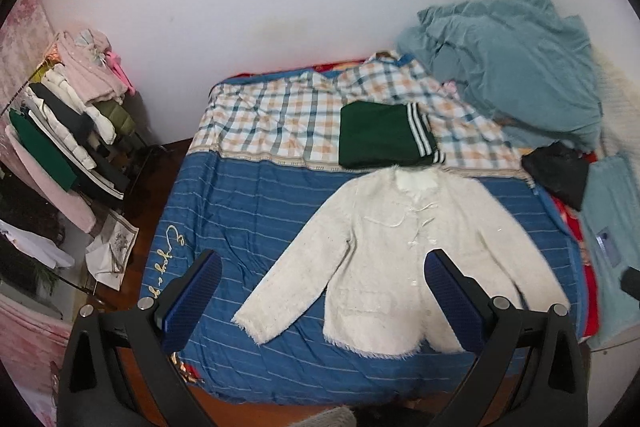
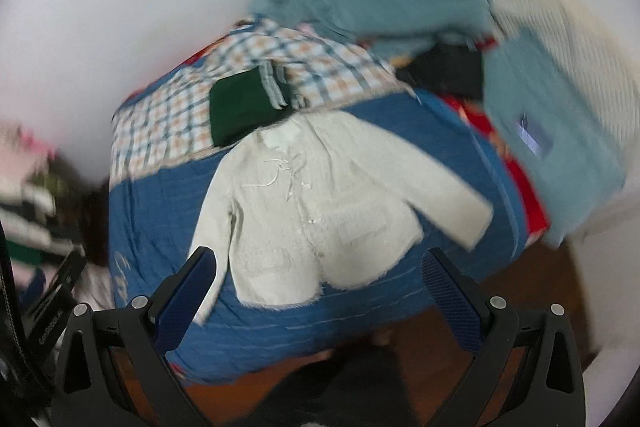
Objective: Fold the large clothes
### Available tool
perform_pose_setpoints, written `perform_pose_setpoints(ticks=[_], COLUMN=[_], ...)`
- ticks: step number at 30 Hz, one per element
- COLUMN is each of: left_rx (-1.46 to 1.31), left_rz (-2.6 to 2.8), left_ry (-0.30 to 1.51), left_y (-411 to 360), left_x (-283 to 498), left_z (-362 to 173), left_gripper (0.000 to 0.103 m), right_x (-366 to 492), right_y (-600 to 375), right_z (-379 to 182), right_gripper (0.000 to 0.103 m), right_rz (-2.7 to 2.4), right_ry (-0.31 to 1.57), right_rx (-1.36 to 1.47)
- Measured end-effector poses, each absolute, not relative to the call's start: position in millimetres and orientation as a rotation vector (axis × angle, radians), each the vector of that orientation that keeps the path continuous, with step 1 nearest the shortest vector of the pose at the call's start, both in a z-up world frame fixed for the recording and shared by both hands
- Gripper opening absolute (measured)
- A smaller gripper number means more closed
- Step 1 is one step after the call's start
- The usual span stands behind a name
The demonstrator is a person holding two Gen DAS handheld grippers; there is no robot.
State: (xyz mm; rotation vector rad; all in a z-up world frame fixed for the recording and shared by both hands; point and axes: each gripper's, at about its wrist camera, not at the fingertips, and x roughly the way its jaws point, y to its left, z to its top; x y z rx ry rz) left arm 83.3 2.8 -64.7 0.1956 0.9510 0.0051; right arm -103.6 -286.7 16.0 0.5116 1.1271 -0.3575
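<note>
Hovering wide open and empty, both claws (image 1: 322, 267) (image 2: 320, 265) face a white cardigan (image 1: 384, 255); bedspread (image 1: 240, 195) lettering unreadable.

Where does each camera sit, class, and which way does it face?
Left wrist: on the left gripper, open, above the bed's near edge, facing the white cardigan; only its fingers show.
Right wrist: on the right gripper, open, facing the same way, blurred.
Shared: cardigan, folded green garment, blue blanket.

cardigan (image 1: 396, 259) flat on bed (image 1: 248, 211) — folded garment (image 1: 384, 135) just behind.
</note>
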Motion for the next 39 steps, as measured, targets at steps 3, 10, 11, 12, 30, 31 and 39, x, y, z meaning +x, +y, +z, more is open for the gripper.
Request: perform_pose_setpoints(ticks=[3,10,11,12,30,31,39], left_rx=[0.206,0.278,0.291,0.302,0.350,0.344,0.331], left_rz=[0.024,0.092,0.108,0.120,0.271,0.264,0.232], left_ry=[0.993,1.117,1.143,1.162,1.419,1.412,1.440], left_y=[-1,-38,-46,-51,-136,-138,-148], left_x=[101,139,145,148,210,212,216], left_z=[-106,-212,-232,-246,-457,-460,-501], left_gripper=[0.103,0.103,0.103,0.103,0.103,0.103,0.103], right_x=[-112,-154,-159,-162,-151,-143,-117], right_y=[-328,-429,-445,-459,-600,-601,-606], right_z=[-41,-201,-232,-256,-545,-533,-551], right_gripper=[0.077,0.070,0.070,0.070,0.021,0.016,0.044], right_rz=[-0.453,-0.655,-0.669,-0.665,-0.896,-0.895,-0.780], right_ry=[1.117,1.160,1.161,1.148,0.932,0.918,0.912], right_rx=[0.644,0.989,1.067,1.128,1.471,1.428,1.471])
